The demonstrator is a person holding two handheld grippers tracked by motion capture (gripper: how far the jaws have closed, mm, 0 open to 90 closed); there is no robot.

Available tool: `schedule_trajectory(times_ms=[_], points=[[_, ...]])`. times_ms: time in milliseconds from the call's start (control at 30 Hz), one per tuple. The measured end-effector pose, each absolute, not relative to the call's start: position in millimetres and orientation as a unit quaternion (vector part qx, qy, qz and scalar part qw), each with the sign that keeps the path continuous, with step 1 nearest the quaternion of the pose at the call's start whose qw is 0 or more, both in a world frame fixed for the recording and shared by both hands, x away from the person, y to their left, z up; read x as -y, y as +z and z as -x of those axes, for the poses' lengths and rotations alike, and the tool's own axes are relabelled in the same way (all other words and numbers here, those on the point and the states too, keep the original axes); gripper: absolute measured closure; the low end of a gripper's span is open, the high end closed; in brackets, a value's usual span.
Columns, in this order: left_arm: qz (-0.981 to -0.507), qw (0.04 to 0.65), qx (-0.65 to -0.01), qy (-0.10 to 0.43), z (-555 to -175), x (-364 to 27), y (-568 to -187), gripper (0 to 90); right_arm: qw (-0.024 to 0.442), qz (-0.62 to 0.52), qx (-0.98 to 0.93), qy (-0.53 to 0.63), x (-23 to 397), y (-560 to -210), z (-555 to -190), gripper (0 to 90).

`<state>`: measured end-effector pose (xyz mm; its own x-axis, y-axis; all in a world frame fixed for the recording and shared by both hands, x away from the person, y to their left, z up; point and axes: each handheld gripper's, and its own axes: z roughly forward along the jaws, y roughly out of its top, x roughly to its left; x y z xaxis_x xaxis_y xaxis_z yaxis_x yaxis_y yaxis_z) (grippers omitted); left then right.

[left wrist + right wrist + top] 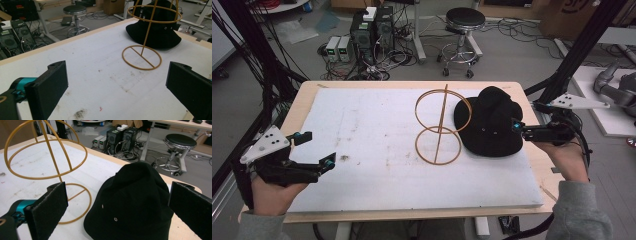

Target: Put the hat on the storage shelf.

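A black fabric bucket hat (490, 122) lies on the white foam board (362, 150), touching a yellow wire hat stand (439, 125). The right gripper (515, 127) faces its brim, jaws spread; the left gripper (314, 150) hovers spread, well apart.

High view: overhead from person's side, facing forward and down, whole table (307, 97) covered. Left gripper view: low, distant, facing wire stand (147, 35) and black hat (160, 32). Right gripper view: close on hat, apparently slightly above.
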<state>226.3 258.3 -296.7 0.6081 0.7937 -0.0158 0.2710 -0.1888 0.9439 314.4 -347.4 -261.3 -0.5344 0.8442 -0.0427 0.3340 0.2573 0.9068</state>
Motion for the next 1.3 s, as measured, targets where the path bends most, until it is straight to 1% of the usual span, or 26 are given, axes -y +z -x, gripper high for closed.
schedule_trajectory(times_ms=[233,300,333,967,1300], points=[[-0.728,0.524,-0.366,0.248,-226.7,-259.0,-297.2,4.5,0.279,-0.404,-0.737,0.465,345.5,-260.5,-331.8,2.1],[-0.727,0.524,-0.369,0.247,-227.0,-259.2,-297.7,4.4,0.274,-0.405,-0.738,0.465,345.8,-261.5,-337.4,2.1],[-0.728,0.522,-0.368,0.248,-227.1,-259.8,-297.7,4.4,0.28,-0.403,-0.742,0.457,345.1,-262.7,-341.9,2.1],[-0.725,0.519,-0.378,0.247,-234.2,-260.7,-305.3,4.5,0.267,-0.418,-0.734,0.464,345.2,-275.9,-377.3,2.1],[-0.73,0.511,-0.383,0.242,-238.5,-259.2,-310.6,4.4,0.252,-0.424,-0.73,0.473,348.4,-283.6,-400.6,2.2]])
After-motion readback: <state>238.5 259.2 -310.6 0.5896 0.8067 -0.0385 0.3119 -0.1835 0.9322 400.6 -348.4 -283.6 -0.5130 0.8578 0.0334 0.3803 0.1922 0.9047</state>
